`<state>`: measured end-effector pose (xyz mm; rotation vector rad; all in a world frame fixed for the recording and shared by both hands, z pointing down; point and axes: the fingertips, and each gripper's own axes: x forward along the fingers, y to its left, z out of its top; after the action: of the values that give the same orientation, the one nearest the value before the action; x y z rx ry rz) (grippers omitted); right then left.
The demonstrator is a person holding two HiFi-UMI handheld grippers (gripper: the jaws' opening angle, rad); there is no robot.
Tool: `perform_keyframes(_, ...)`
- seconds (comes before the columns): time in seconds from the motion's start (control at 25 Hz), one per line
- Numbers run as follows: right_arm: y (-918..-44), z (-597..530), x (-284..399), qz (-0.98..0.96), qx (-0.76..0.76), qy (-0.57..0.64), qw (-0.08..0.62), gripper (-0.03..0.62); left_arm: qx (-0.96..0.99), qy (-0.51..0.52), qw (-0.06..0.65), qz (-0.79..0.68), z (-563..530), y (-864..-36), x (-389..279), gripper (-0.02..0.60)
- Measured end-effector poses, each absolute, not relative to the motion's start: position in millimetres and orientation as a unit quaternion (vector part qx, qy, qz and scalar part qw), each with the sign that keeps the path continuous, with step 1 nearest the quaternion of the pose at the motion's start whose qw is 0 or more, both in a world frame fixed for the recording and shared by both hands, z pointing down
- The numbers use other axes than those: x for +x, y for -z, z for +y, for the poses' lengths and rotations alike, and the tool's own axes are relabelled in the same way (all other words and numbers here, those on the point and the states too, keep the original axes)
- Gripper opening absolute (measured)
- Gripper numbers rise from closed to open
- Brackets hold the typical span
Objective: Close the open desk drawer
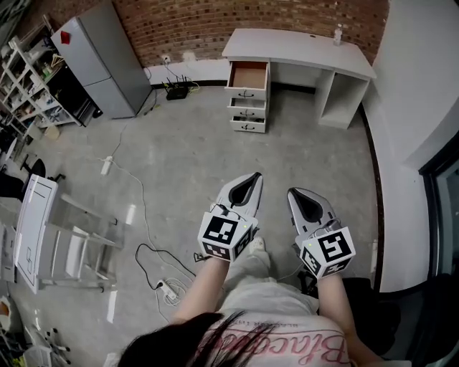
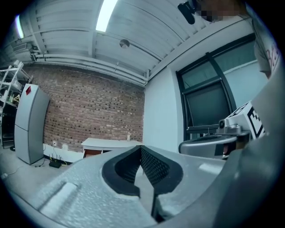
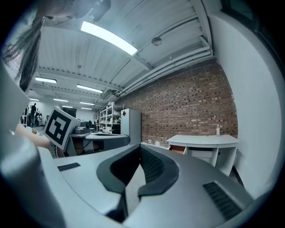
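**A:** Where is the task's thing seen?

**B:** In the head view a white desk (image 1: 297, 46) is seen at the upper centre of the frame, set against a brick wall (image 1: 201, 21). Its top drawer (image 1: 249, 74) is pulled out at the desk's left end, and its brown inside is shown. Two lower drawers (image 1: 248, 116) are stacked beneath it. A small bottle (image 1: 338, 34) is stood on the desktop, toward the upper right.

**A:** How are the tools held?

**B:** The left gripper (image 1: 254, 176) and the right gripper (image 1: 294, 192) are held side by side at the lower centre. They are well apart from the desk and pointed toward it over bare grey floor (image 1: 186, 158). In each gripper view the dark pads are brought together at the tips, and nothing is clamped between them. In both of those views the desk is seen small, beyond the tips.

**A:** What else is noted?

**B:** A grey refrigerator (image 1: 107, 61) is placed at the upper left. A power strip (image 1: 167, 289) is laid on the floor at the lower left.
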<state>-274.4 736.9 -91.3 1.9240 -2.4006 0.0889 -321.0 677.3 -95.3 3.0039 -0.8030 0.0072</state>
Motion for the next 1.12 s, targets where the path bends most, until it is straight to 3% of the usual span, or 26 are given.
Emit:
perform_keyframes(0.2, 81, 696, -269, -0.787, 0.611, -0.015, 0.084, 0.012, 0.964, -0.001, 0.038, -0.265, 636, 88, -302, 0.006)
perform_keyframes(0.6, 79, 626, -218, -0.778, 0.623, -0.054, 0.061, 0.012, 0.966, -0.011, 0.049, -0.253, 570, 80, -261, 0.006)
perform_keyframes(0.88, 65, 584, -214, -0.785, 0.612, -0.061, 0.078, 0.012, 0.973, -0.053, 0.012, -0.226, 538, 66, -239, 0.006)
perform_keyframes(1.12, 75, 564, -215, -0.789, 0.608, -0.055, 0.075, 0.012, 0.967, -0.051, 0.023, -0.249, 514, 74, -243, 0.006)
